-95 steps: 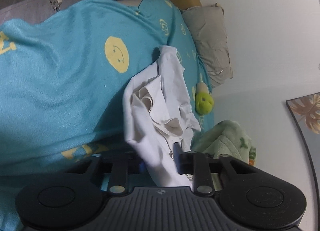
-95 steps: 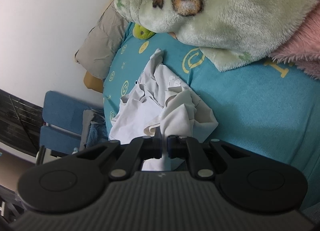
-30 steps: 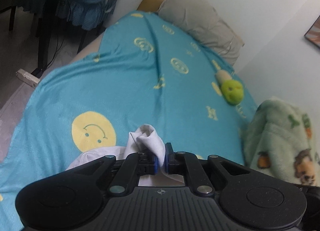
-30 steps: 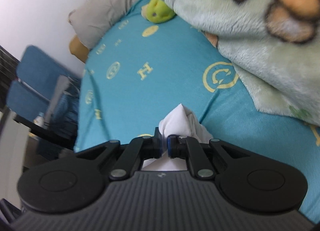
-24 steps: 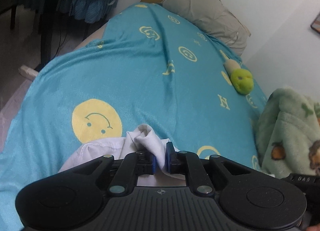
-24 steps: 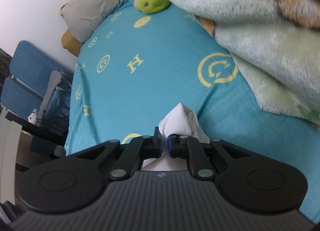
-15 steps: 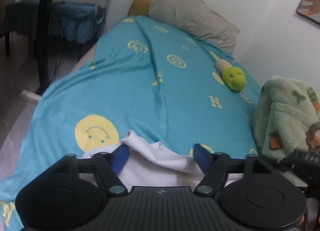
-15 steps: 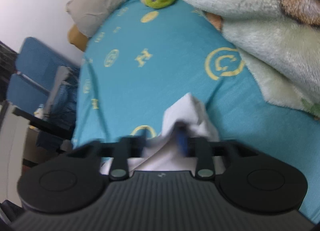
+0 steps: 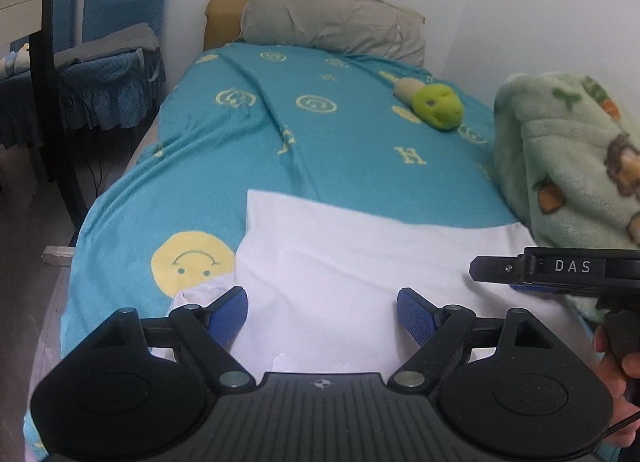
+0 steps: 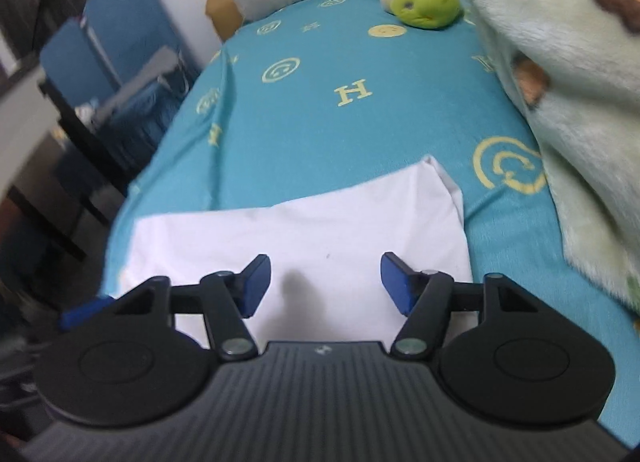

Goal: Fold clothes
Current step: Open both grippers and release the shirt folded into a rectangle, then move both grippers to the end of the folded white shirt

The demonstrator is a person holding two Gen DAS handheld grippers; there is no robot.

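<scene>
Both claws stand spread wide and hold nothing: left gripper [image 9: 322, 312] and right gripper [image 10: 324, 282] hover just above the near part of the white garment [image 9: 360, 254], which lies flat on the teal bedspread [image 9: 320, 142]. From the left view I see the right tool in at the right edge, over the garment's right end, near the green blanket [image 9: 572, 150]. The garment lies dead ahead of both claws, its long axis running left to right across my view, far edge straight and smooth. A small bunched bit of white pokes out at the near left, just beside the left claw's left finger [image 9: 228, 312]; I take it for a sleeve or hem, though I can't tell which. My left claw is the nearer to that bit, so I judge it should tidy it, then each claw takes its own end for the next fold across the long axis
</scene>
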